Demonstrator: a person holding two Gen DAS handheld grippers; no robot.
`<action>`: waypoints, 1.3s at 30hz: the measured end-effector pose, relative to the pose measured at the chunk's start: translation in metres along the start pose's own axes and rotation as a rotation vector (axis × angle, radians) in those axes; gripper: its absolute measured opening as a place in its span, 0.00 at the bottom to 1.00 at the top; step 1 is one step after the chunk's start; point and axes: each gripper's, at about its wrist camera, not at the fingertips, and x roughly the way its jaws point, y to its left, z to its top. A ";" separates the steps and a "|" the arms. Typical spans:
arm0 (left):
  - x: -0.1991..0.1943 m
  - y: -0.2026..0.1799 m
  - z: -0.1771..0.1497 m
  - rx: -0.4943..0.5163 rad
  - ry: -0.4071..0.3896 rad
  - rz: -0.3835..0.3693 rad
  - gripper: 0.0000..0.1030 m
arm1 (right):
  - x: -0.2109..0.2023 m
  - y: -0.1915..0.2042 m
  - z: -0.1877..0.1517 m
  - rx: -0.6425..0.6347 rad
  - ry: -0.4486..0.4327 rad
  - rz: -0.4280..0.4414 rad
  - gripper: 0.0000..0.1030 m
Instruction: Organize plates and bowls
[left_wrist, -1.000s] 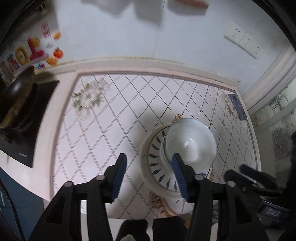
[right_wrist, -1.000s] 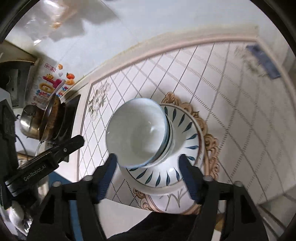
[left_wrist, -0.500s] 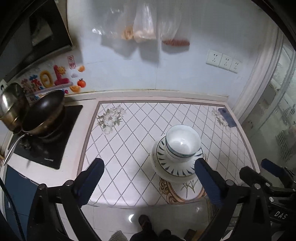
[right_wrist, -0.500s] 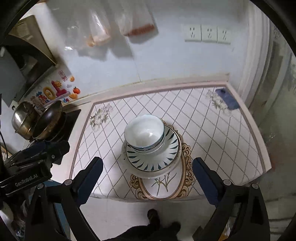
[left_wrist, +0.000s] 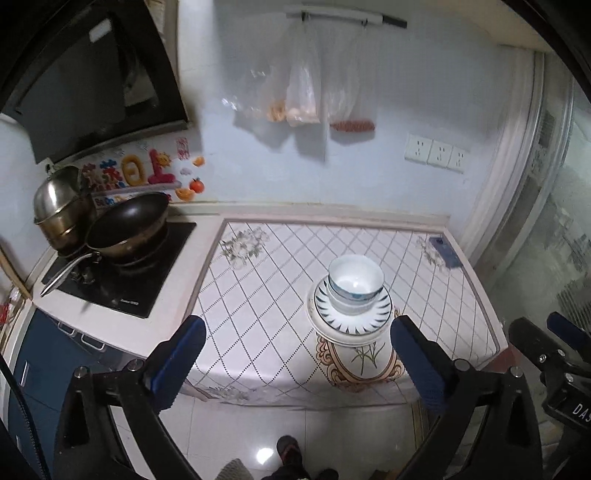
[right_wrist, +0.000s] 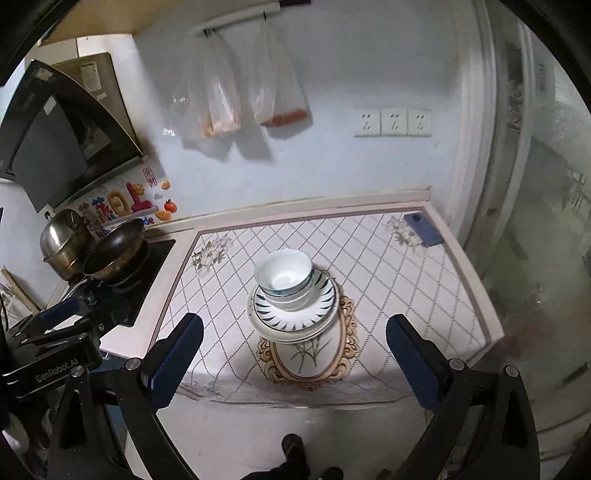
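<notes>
Diamond-tiled worktop (left_wrist: 280, 280) ahead of both claws carries stacked white ceramic bowls (left_wrist: 355, 282) on blue-leaf plates (left_wrist: 352, 317), fragile, slippery, best gripped by rims; left claw (left_wrist: 297, 363) and right claw (right_wrist: 293, 360) gape empty, jaws just opened.

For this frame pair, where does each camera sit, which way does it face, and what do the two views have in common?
Left wrist: on the left gripper, angled down at the counter from above the floor; its open blue fingers, the right gripper at the right edge and a shoe show.
Right wrist: on the right gripper, likewise angled down; its open fingers, the left gripper at left and a shoe show.
Shared: bowls stacked on plates, wok, phone, sockets.
</notes>
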 end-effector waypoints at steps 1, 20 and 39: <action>-0.006 0.000 -0.002 -0.004 -0.013 0.004 1.00 | -0.006 -0.001 -0.002 -0.002 -0.007 -0.004 0.99; -0.029 -0.011 -0.016 0.010 -0.045 0.048 1.00 | -0.040 -0.017 -0.013 0.007 -0.050 -0.016 1.00; -0.031 -0.013 -0.017 0.019 -0.050 0.069 1.00 | -0.035 -0.014 -0.009 -0.010 -0.056 -0.020 1.00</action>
